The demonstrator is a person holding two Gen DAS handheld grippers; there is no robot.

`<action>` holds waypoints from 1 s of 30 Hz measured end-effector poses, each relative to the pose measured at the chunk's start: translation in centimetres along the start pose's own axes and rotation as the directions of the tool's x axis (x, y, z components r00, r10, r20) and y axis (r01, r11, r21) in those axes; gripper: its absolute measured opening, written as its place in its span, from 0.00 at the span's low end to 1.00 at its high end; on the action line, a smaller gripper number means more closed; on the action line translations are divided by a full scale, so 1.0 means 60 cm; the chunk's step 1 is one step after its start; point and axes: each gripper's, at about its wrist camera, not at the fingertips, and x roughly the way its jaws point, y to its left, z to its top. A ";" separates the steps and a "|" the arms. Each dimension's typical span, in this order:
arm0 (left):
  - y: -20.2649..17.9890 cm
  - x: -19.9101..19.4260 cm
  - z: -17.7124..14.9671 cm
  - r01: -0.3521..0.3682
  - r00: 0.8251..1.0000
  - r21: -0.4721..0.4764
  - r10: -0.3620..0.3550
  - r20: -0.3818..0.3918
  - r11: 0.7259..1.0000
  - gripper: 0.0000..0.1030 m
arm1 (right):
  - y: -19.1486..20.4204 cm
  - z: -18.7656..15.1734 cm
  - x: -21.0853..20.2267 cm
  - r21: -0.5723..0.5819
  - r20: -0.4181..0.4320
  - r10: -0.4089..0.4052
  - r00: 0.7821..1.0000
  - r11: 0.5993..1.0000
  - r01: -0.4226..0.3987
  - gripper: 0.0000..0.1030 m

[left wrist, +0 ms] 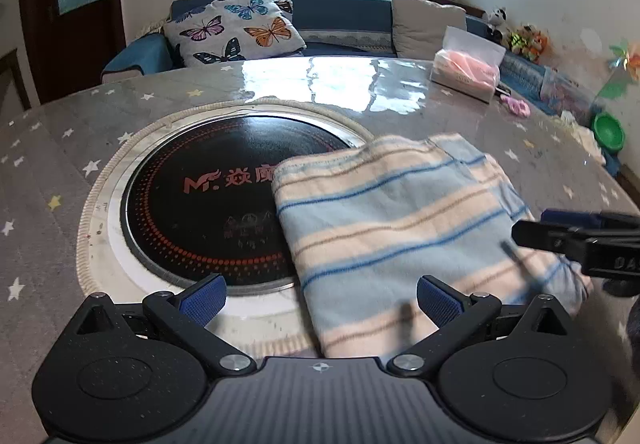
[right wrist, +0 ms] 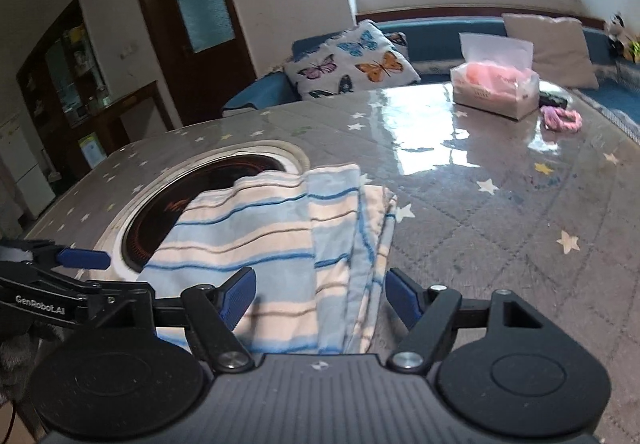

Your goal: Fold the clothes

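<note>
A folded cloth point(left wrist: 400, 228) point(right wrist: 256, 240), light blue and cream with thin blue and brown stripes, lies flat on the table. Its left part covers the edge of a round black cooktop point(left wrist: 200, 203) point(right wrist: 160, 228) set into the table. My left gripper point(left wrist: 320, 296) is open wide at the cloth's near left corner, its pads off the fabric. My right gripper point(right wrist: 320, 286) is open over the cloth's near right side, with the stacked folded edges between its fingers and no pad pressing. One right finger point(left wrist: 536, 234) shows in the left wrist view, one left finger point(right wrist: 80, 259) in the right wrist view.
The table point(left wrist: 60, 183) point(right wrist: 500, 224) has a glossy grey cover with stars. A tissue box point(left wrist: 468, 71) point(right wrist: 496, 87) and a pink hair tie point(left wrist: 516, 107) point(right wrist: 560, 119) sit at the far right. A sofa with a butterfly cushion point(left wrist: 236, 27) point(right wrist: 348, 61) stands behind the table.
</note>
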 end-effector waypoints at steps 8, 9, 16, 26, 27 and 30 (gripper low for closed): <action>0.020 0.029 0.019 0.043 0.999 -0.080 -0.045 -0.023 0.996 0.89 | -0.020 0.011 0.039 0.079 -0.045 -0.028 0.999 0.996 0.031 0.57; 0.022 0.034 0.021 0.048 0.998 -0.089 -0.050 -0.028 0.995 0.87 | -0.021 0.012 0.041 0.082 -0.046 -0.026 0.999 0.996 0.030 0.55; 0.026 0.054 0.027 0.065 0.996 -0.117 -0.072 -0.053 0.991 0.75 | -0.021 0.017 0.050 0.094 -0.050 -0.012 0.999 0.995 0.016 0.39; 0.017 0.064 0.034 0.095 0.994 -0.106 -0.101 -0.049 0.990 0.60 | -0.024 0.019 0.056 0.104 -0.051 0.002 0.999 0.995 0.004 0.30; 0.016 0.064 0.034 0.096 0.994 -0.107 -0.102 -0.048 0.990 0.59 | -0.024 0.019 0.056 0.103 -0.051 0.002 0.999 0.995 0.003 0.30; 0.012 0.062 0.034 0.093 0.994 -0.107 -0.098 -0.047 0.990 0.58 | -0.024 0.019 0.056 0.105 -0.049 0.003 0.999 0.994 0.002 0.29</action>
